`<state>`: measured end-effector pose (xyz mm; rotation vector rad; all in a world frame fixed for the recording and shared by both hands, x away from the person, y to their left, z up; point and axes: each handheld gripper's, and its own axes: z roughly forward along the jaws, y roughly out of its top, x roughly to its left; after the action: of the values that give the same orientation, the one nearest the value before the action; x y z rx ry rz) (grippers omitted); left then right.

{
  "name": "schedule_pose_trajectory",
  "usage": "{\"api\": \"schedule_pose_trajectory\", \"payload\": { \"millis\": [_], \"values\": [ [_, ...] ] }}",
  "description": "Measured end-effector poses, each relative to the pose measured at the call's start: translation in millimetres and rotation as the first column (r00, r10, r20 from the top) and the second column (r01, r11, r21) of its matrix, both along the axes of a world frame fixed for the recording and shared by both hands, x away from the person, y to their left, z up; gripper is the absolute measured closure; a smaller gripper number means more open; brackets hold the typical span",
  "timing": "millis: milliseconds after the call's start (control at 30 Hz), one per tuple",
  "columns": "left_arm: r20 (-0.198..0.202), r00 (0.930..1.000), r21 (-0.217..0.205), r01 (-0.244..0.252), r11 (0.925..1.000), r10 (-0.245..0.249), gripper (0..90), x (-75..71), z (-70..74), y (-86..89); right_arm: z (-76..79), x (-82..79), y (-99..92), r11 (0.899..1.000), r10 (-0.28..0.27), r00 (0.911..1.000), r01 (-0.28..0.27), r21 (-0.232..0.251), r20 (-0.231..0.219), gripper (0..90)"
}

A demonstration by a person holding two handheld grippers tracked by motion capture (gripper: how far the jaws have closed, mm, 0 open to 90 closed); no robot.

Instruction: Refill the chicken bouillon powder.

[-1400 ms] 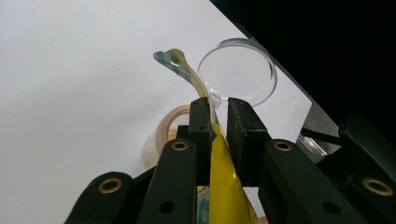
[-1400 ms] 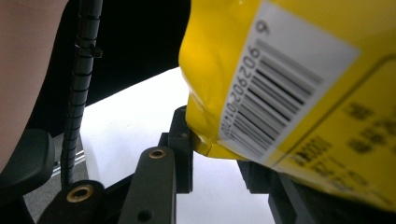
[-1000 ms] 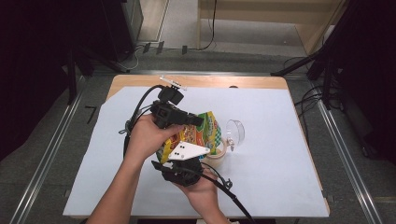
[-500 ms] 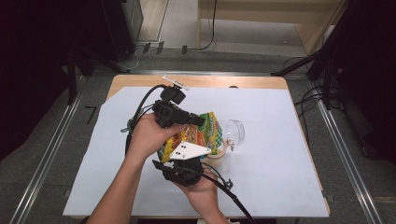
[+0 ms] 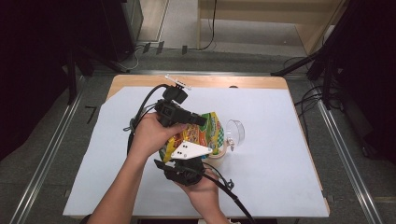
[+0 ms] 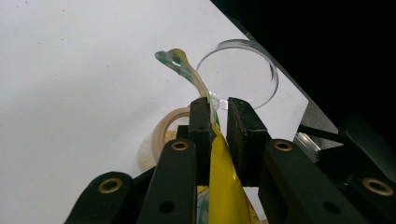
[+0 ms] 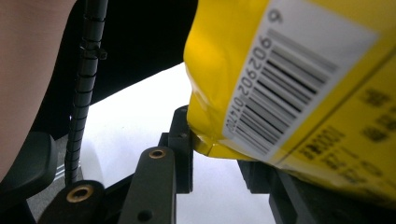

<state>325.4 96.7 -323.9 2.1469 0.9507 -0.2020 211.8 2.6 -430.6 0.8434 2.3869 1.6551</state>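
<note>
A yellow snack bag [image 5: 205, 130] with a colourful print is held above the white table cover by both grippers. My left gripper [image 5: 198, 120] reaches in from the left, and its jaws are shut on the bag's thin sealed edge [image 6: 212, 140]. My right gripper [image 5: 187, 154], with a grey three-cornered plate on top, comes from the near side. It is shut on the bag's lower corner [image 7: 210, 135], next to a white barcode label [image 7: 280, 88].
A clear plastic cup [image 5: 236, 131] lies on its side just right of the bag. A beige round ring-like thing [image 5: 219, 151] rests beside it. The white sheet [image 5: 280, 154] covers most of the wooden table, and black cables trail from both grippers.
</note>
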Motion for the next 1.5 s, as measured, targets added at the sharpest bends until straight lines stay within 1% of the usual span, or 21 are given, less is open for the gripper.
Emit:
{"api": "schedule_pose_trajectory", "payload": {
  "millis": [200, 233, 433, 567, 733, 867, 1000, 1067, 1133, 1167, 1333, 1500],
  "values": [
    [0.005, 1.0000, -0.001, -0.001, 1.0000, 0.001, 80.2, 0.7, -0.2, 0.3, 0.1, 0.7, 0.0, 1.000, -0.007, 0.9999, 0.007, -0.005, 0.008, 70.8],
    [0.005, 1.0000, -0.005, -0.004, 1.0000, 0.004, 80.2, 0.4, -0.1, 0.2, 0.4, 0.7, 0.1, 1.000, -0.006, 1.0000, 0.007, -0.006, 0.003, 70.8],
    [0.012, 0.9999, -0.006, -0.004, 1.0000, 0.004, 80.0, -0.6, 0.9, -0.7, 1.5, 0.6, 0.5, 1.000, -0.009, 0.9999, 0.009, -0.010, 0.004, 69.1],
    [0.019, 0.9998, -0.006, -0.003, 1.0000, 0.003, 80.0, -1.1, 2.3, -0.2, 2.0, 1.1, 0.1, 1.000, -0.011, 0.9999, 0.011, -0.012, 0.005, 70.5],
    [0.016, 0.9998, -0.020, -0.013, 0.9997, 0.013, 79.7, 0.3, 3.0, 3.4, 4.4, 2.0, 0.6, 1.000, -0.001, 0.9999, 0.001, -0.016, 0.011, 70.7],
    [0.009, 0.9996, -0.032, -0.026, 0.9991, 0.027, 79.4, 2.4, 2.8, 7.0, 6.6, 2.3, 2.1, 1.000, 0.005, 1.0000, -0.004, -0.021, 0.005, 70.6],
    [0.000, 0.9996, -0.020, -0.028, 0.9994, 0.028, 79.4, 3.4, 1.0, 6.8, 6.6, 3.1, 3.4, 1.000, 0.008, 1.0000, -0.008, -0.020, -0.005, 70.5],
    [0.001, 0.9998, -0.013, -0.020, 0.9997, 0.020, 79.5, 3.5, 0.2, 6.1, 4.6, 3.0, 4.4, 1.000, 0.005, 0.9998, -0.005, -0.016, -0.017, 70.5],
    [-0.001, 0.9998, -0.019, -0.021, 0.9996, 0.021, 79.5, 3.6, 0.0, 5.8, 4.0, 2.8, 3.7, 1.000, 0.003, 1.0000, -0.003, -0.016, -0.008, 70.6],
    [-0.001, 0.9998, -0.016, -0.018, 0.9997, 0.018, 79.5, 3.7, -0.1, 5.7, 4.0, 2.8, 3.6, 1.000, 0.003, 1.0000, -0.003, -0.016, -0.008, 70.6],
    [-0.002, 0.9998, -0.024, -0.019, 0.9995, 0.019, 79.4, 3.8, -1.8, 4.7, 1.5, 2.9, 3.2, 1.000, -0.002, 1.0000, 0.002, -0.015, -0.006, 70.7],
    [0.004, 0.9999, -0.019, -0.016, 0.9997, 0.016, 79.5, 2.8, -0.8, 4.2, 0.9, 2.2, 2.9, 1.000, -0.005, 1.0000, 0.005, -0.005, -0.004, 70.8]
  ]
}}
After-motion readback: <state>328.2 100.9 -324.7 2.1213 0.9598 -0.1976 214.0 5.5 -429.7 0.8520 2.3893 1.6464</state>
